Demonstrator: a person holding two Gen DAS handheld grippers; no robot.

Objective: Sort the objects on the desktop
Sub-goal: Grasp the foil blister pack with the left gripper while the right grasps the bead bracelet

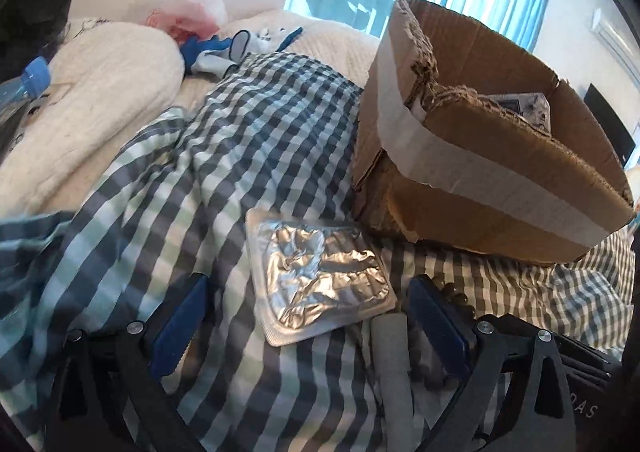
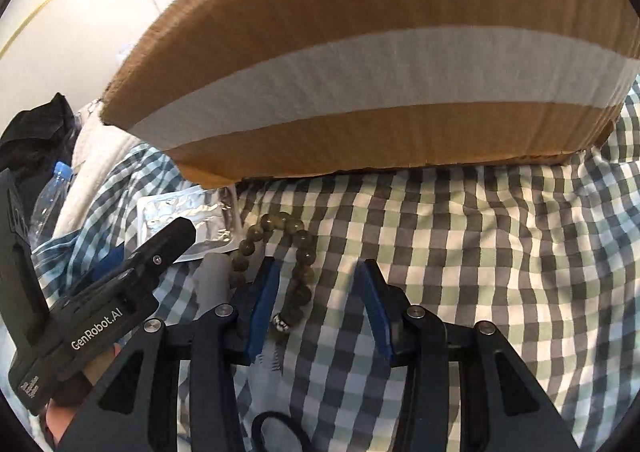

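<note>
A crumpled silver foil blister pack (image 1: 320,276) lies on the checked cloth between the fingers of my open left gripper (image 1: 308,292); it also shows in the right wrist view (image 2: 192,216). A string of dark brown beads (image 2: 280,252) lies on the cloth, with one side of its loop between the fingers of my open right gripper (image 2: 316,284); a few beads show by my left gripper's right finger (image 1: 452,290). A grey cylinder (image 1: 390,352) lies beside the pack and also shows in the right wrist view (image 2: 212,284). A torn, taped cardboard box (image 1: 480,156) stands just behind; its wall (image 2: 360,64) fills the right view.
A white knitted cushion (image 1: 92,108), a blue and white toy (image 1: 228,48) and a pink plastic bag (image 1: 188,12) lie at the back left. A clear water bottle (image 2: 52,192) lies at the left. The left gripper's body (image 2: 100,304) reaches in from the left.
</note>
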